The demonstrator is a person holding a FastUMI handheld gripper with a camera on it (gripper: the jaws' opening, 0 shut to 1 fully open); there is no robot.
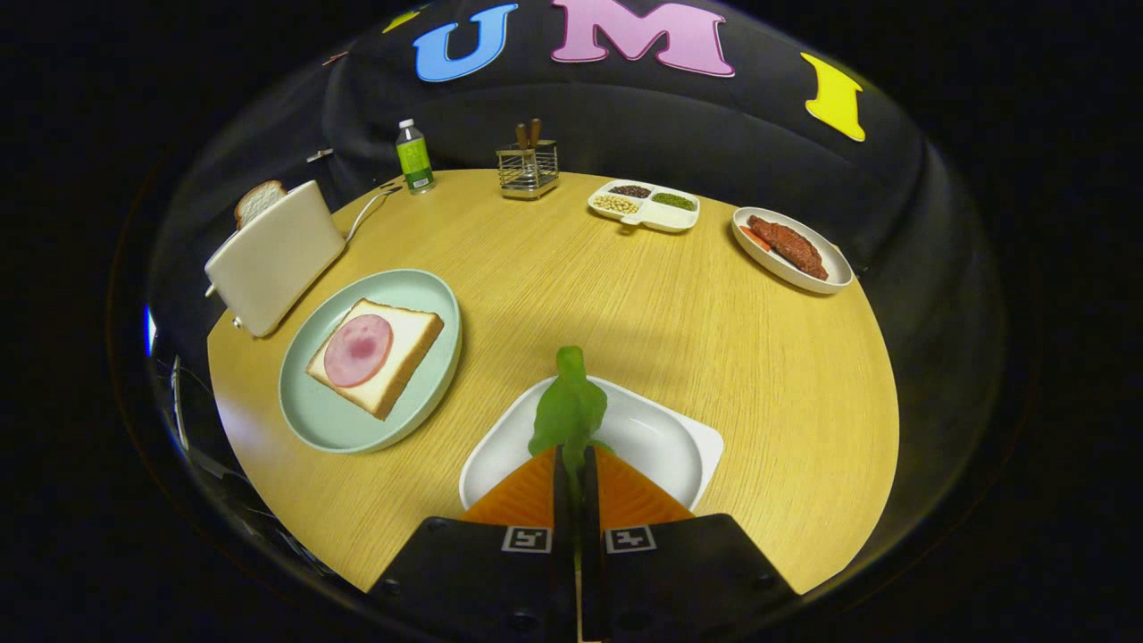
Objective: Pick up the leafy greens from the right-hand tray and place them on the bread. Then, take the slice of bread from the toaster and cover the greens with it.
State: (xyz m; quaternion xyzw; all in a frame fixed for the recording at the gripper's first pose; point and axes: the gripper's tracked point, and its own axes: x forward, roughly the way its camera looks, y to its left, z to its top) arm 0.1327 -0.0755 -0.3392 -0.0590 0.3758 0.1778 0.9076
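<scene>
Green leafy greens (568,413) are clamped between your gripper (571,460) fingers, above the white tray (679,446); the bread (376,355) with ham lies at ten o'clock.

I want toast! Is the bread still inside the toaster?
Yes, in. The bread slice pokes up from the toaster; the tongs are shut on the leafy greens.

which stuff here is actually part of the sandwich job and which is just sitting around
Part of the job:
leafy greens, gripped by the gripper
white tray under them
bread with ham on the green plate
bread slice in the toaster

Just lying about:
bottle
utensil rack
divided dish of beans
plate of meat
</scene>
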